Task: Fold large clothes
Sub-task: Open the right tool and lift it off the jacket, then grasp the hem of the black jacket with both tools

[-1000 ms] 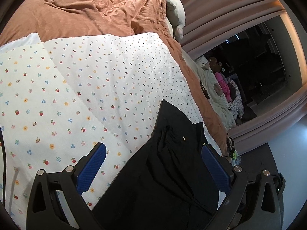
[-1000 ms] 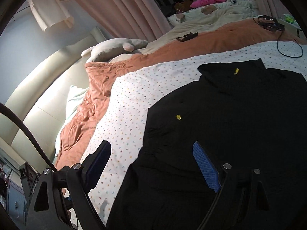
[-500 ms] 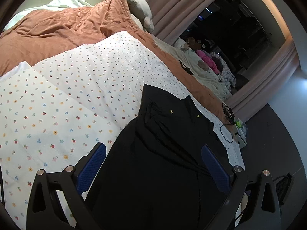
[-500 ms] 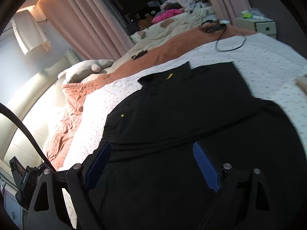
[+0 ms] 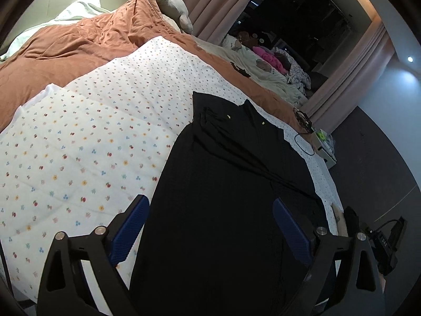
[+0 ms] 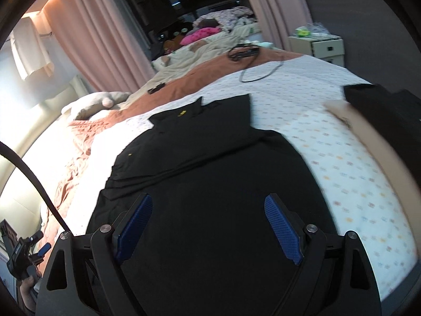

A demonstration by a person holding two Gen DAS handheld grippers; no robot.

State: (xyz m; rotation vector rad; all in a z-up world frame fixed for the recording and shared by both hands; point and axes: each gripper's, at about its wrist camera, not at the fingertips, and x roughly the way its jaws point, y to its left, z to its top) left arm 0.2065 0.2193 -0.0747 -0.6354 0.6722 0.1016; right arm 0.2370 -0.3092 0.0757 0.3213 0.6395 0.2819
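A large black garment lies spread on a white flower-print sheet on the bed. Its far part is folded over, with small yellow marks near the collar. It also shows in the right wrist view. My left gripper is open and empty above the garment's near part. My right gripper is open and empty above the garment's near end. The garment's near edge is hidden under both grippers.
A rust-brown quilt and a pale plush toy lie at the head of the bed. A black cable lies on the sheet's far side. A cream nightstand stands beyond the bed. A blurred forearm crosses the right.
Both grippers have pulled back toward the garment's near end, so more of the garment shows. Both stay open. A forearm has come into the right wrist view.
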